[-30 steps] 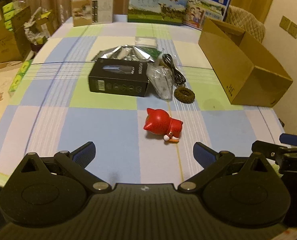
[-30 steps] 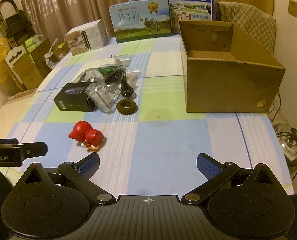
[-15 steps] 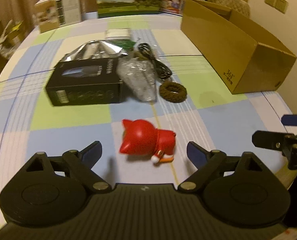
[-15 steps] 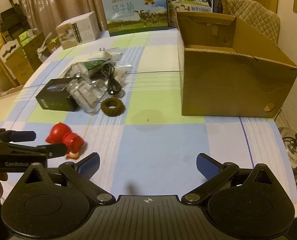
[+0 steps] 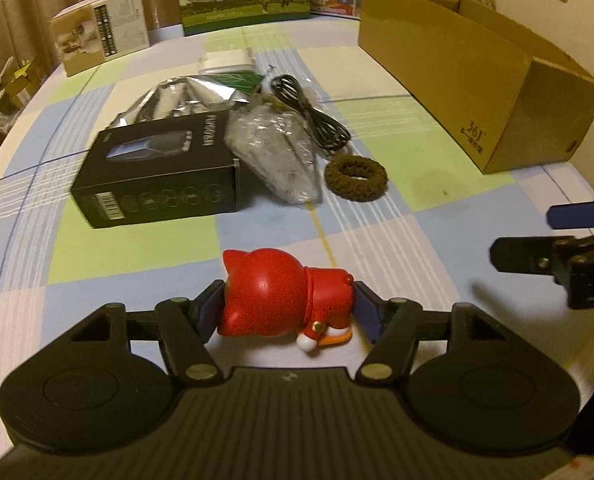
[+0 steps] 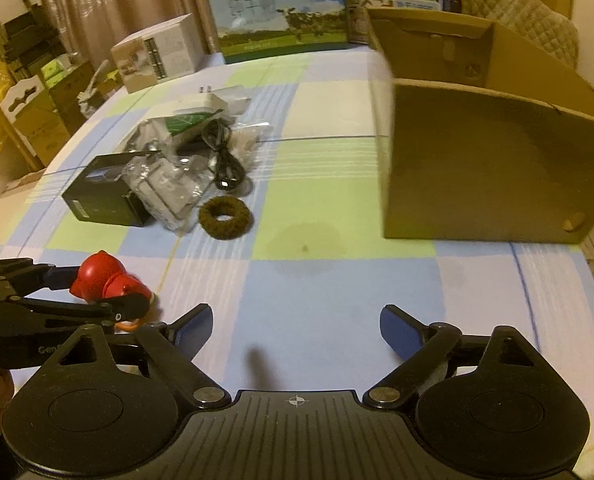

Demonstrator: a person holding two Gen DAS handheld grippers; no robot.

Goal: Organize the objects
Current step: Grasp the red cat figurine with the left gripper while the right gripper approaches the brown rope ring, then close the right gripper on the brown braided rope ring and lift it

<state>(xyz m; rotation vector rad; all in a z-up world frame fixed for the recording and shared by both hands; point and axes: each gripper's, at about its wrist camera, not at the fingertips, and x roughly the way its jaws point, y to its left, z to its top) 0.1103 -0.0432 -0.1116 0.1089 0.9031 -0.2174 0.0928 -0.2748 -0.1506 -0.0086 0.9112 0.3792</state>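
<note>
Matte black left gripper (image 5: 287, 312) with two round disc housings, triangular cut-outs in the linkage arms, silver pivot screws and blue pads on the fingertips (image 5: 208, 312). Same build on the right gripper (image 6: 295, 328): ribbed black centre plate marked with a small white crosshair, blue-faced fingers (image 6: 397, 330). White lettering, partly hidden, along the left one's side.

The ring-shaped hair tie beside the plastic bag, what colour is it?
Dark brown fuzzy hair tie, clearest in the left wrist view.
</note>
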